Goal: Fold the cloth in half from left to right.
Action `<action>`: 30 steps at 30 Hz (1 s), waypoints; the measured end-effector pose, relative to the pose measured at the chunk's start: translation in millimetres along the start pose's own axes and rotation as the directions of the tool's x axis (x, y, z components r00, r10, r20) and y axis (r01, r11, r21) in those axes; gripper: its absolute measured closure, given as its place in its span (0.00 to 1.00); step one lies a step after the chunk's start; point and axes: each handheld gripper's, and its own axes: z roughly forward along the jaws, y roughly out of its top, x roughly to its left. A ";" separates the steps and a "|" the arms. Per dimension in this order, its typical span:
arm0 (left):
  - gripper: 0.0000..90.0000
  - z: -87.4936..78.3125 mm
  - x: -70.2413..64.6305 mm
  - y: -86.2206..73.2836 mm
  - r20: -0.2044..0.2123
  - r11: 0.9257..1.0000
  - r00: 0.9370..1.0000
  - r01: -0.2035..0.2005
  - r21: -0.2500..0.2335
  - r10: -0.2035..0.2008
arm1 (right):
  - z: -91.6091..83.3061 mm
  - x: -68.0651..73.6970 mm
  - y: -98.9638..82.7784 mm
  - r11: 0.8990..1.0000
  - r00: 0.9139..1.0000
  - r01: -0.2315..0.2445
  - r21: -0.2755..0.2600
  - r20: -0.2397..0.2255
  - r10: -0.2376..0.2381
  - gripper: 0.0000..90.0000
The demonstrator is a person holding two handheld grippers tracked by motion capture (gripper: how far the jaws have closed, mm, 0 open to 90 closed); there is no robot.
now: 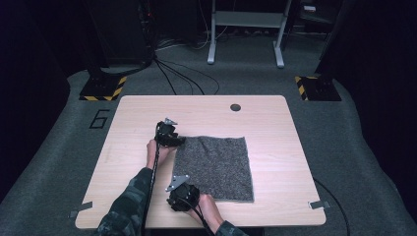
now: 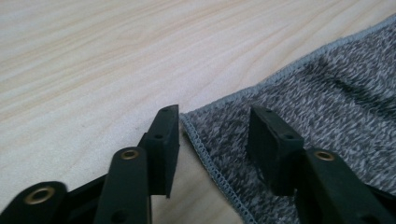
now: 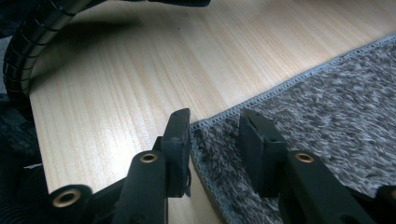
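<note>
Flat, grey towel (image 1: 214,167) square to table (image 1: 137,123).

Tongs (image 3: 214,140) astride grey towel (image 3: 327,126) corner

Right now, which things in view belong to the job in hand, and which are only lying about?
Belong to the job:
- grey cloth, flat on the table
- left gripper, straddling its far-left corner
- right gripper, straddling its near-left corner

Only lying about:
- black cables on the floor
- white frame
- yellow-black striped bases
</note>
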 end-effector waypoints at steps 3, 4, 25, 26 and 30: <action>0.67 -0.5 0.9 -1.0 0.006 1.000 1.000 0.007 -0.007 -0.007 | -0.3 -0.8 -0.4 1.000 1.000 -0.004 0.001 0.004 0.004 0.77; 0.67 -0.3 0.9 -1.4 0.005 1.000 1.000 0.007 -0.014 -0.007 | -0.3 -0.8 -0.4 1.000 1.000 -0.004 0.001 0.004 0.004 0.77; 0.99 -7.5 -0.9 -9.8 -0.005 0.998 1.000 0.027 -0.053 -0.027 | -21.4 2.3 -6.9 0.997 0.999 -0.010 -0.079 0.039 0.013 0.96; 0.99 -8.6 -1.3 -9.6 -0.005 0.998 0.999 0.035 -0.056 -0.035 | -23.8 2.3 -7.2 0.995 0.999 -0.013 -0.095 0.035 0.017 0.96; 0.99 -13.4 -1.1 -8.5 -0.011 0.997 0.999 0.037 -0.066 -0.038 | -30.4 2.9 -7.6 0.992 0.999 -0.020 -0.125 0.045 0.026 0.96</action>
